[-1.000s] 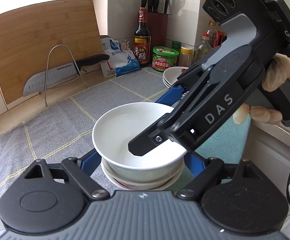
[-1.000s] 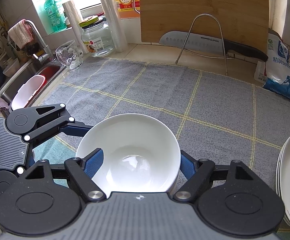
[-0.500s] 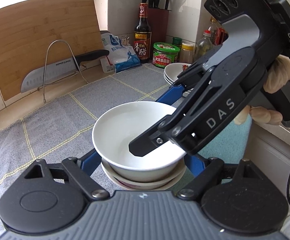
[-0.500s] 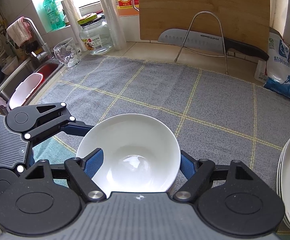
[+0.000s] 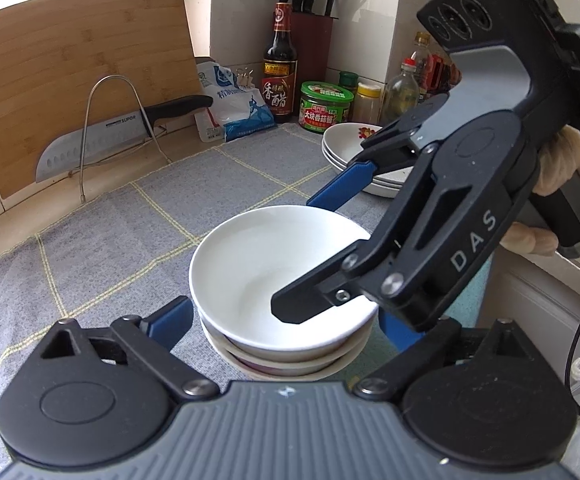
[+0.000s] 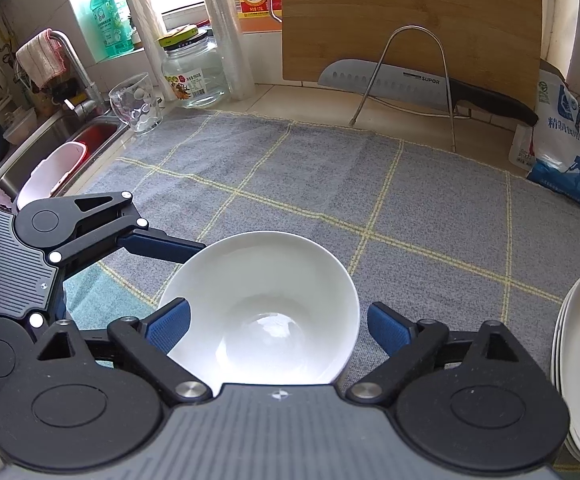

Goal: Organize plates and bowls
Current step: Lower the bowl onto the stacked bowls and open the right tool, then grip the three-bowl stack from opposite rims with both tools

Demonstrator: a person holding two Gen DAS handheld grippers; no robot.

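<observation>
We note the white bowl (image 5: pixel 274 276) nested on top of a short stack of bowls (image 5: pixel 290 364) on the grey checked cloth (image 5: pixel 138 236), near the front edge of the counter; from the right wrist view only the top bowl (image 6: pixel 262 304) shows, its inside bare and glossy. Both grippers bracket it. The right gripper (image 6: pixel 278 320) has just been opening: its blue pads (image 6: pixel 168 324) now stand clear of the rim on either side, the bowl between them but not pressed. The left gripper (image 5: pixel 290 322) has likewise just been opening, and its near blue finger (image 5: pixel 172 318) sits just beside the stack wall with a sliver of cloth showing between; its far finger is largely hidden behind the right tool's body, so we cannot vouch for that side, though it appears apart too. From the left wrist view, one black finger of the right tool reaches over the bowl's rim. A gloved hand (image 5: pixel 561 168) grips that tool's handle. Further right, a stack of plates (image 5: pixel 353 148) sits on the cloth, well apart from the bowls. Behind, a cutting board (image 6: pixel 409 20) leans on the wall with a knife (image 6: pixel 409 84) on a wire rack (image 6: pixel 405 80); a salt bag (image 6: pixel 561 148), vinegar bottle (image 5: pixel 280 68) and green-lidded jar (image 5: pixel 325 106) stand nearby. A sink (image 6: pixel 50 148) lies at the left.
</observation>
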